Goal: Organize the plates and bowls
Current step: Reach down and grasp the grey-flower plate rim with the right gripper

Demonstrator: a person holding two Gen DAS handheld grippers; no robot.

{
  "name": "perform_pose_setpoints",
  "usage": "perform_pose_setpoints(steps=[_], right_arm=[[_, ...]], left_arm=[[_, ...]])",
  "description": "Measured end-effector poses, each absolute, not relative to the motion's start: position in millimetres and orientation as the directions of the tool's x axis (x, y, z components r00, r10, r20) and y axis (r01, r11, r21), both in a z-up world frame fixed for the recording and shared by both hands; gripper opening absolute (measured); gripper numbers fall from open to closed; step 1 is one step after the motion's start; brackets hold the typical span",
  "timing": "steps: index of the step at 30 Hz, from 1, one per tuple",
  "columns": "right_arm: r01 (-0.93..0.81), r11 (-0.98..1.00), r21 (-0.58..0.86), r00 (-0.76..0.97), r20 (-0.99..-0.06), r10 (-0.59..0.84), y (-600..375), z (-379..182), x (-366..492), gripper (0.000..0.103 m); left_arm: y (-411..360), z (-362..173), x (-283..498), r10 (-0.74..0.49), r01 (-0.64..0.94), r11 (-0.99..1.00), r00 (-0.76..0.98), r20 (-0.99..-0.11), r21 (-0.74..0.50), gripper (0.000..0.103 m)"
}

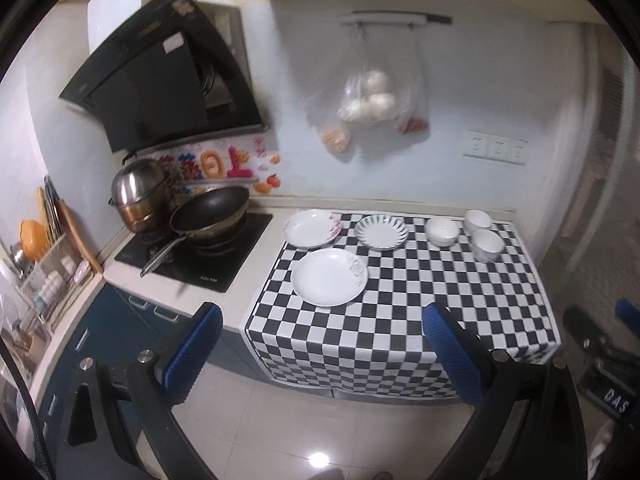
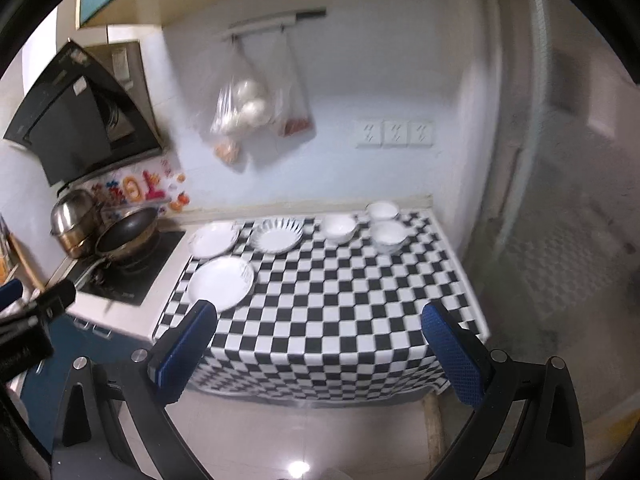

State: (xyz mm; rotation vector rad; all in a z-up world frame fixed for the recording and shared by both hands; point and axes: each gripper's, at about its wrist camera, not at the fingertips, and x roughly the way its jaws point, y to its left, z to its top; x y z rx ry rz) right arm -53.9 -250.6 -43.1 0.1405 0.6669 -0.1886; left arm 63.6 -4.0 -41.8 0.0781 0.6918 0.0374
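On the checkered cloth (image 1: 440, 300) lie three white plates: a large near one (image 1: 328, 277) (image 2: 221, 283), a flowered one behind it (image 1: 312, 228) (image 2: 213, 239), and a fluted one (image 1: 381, 232) (image 2: 277, 236). Three white bowls stand at the back right: one (image 1: 441, 231) (image 2: 339, 228), one at the rear (image 1: 478, 219) (image 2: 383, 211), one nearer (image 1: 487, 245) (image 2: 388, 236). My left gripper (image 1: 324, 324) is open and empty, held back over the floor before the counter edge. My right gripper (image 2: 320, 320) is open and empty, likewise short of the cloth.
A stove (image 1: 192, 256) with a black wok (image 1: 210, 210) and a steel pot (image 1: 138, 192) stands left of the cloth. A dish rack (image 1: 48, 272) sits far left. Plastic bags (image 1: 368, 100) hang on the wall. The range hood (image 1: 160, 80) juts out above the stove.
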Motion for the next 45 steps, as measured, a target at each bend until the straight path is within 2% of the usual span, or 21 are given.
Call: perform_pose_setpoints(steps=[6, 11, 16, 27, 36, 39, 41, 44, 45], right_arm=[[0.148, 0.985, 0.090, 0.686, -0.727, -0.037, -254, -102, 21, 0.103], [0.115, 0.989, 0.095, 0.645, -0.765, -0.001, -243, -139, 85, 0.103], [0.122, 0.987, 0.106, 0.592, -0.806, 0.013, -227, -181, 162, 0.103], [0.196, 0.964, 0.182, 0.371, -0.923, 0.099, -200, -293, 355, 0.103], [0.243, 0.944, 0.223, 0.209, -0.963, 0.173, -190, -384, 459, 0.103], [0.249, 0.940, 0.233, 0.149, -0.968, 0.201, -187, -411, 477, 0.103], [0.252, 0.935, 0.251, 0.117, -0.967, 0.228, -185, -425, 485, 0.102], [0.259, 0.925, 0.279, 0.075, -0.960, 0.268, -183, -444, 492, 0.092], [0.262, 0.921, 0.289, 0.055, -0.957, 0.285, -181, -451, 494, 0.086]], left_arm=[[8, -84, 121, 0.147, -0.089, 0.989, 0.701, -0.698, 0.118, 0.102], [20, -116, 177, 0.172, -0.118, 0.985, 0.651, -0.739, 0.125, 0.102], [35, -154, 244, 0.161, -0.096, 0.987, 0.597, -0.786, 0.130, 0.102], [73, -247, 418, 0.051, 0.063, 0.994, 0.427, -0.903, 0.086, 0.102], [92, -332, 513, 0.027, 0.142, 0.988, 0.240, -0.970, 0.062, 0.087], [97, -359, 529, -0.003, 0.152, 0.988, 0.157, -0.988, 0.021, 0.082], [101, -374, 537, -0.012, 0.146, 0.989, 0.112, -0.994, 0.004, 0.071], [104, -394, 541, -0.020, 0.136, 0.991, 0.046, -0.999, -0.013, 0.060], [105, -399, 541, -0.027, 0.131, 0.991, 0.026, -0.999, -0.024, 0.060]])
